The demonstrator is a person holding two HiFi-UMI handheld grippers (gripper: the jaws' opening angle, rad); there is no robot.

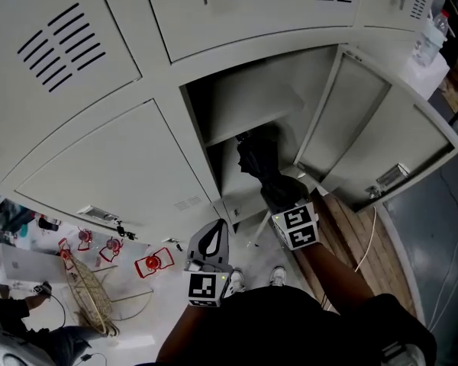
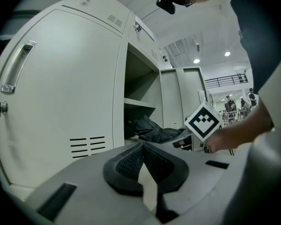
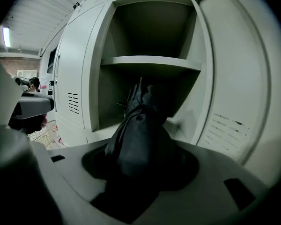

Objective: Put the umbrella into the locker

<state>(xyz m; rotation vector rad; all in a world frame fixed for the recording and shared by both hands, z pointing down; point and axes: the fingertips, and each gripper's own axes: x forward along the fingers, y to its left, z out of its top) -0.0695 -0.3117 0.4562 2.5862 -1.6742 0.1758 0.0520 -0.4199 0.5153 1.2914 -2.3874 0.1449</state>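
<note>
Right gripper view has the right gripper (image 3: 141, 165) with its jaws clamped on the folded black umbrella (image 3: 138, 130). It sticks out ahead of them, far end poking into the open locker (image 3: 96, 78), under the shelf (image 3: 150, 62). Door (image 3: 234, 78) hangs open right of the jaws. Left gripper (image 2: 143, 165) has its jaws pressed together, nothing between them.

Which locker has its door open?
The lower locker with the black umbrella poking into it. Its door swings out to the right, while the other lockers' doors are shut.
</note>
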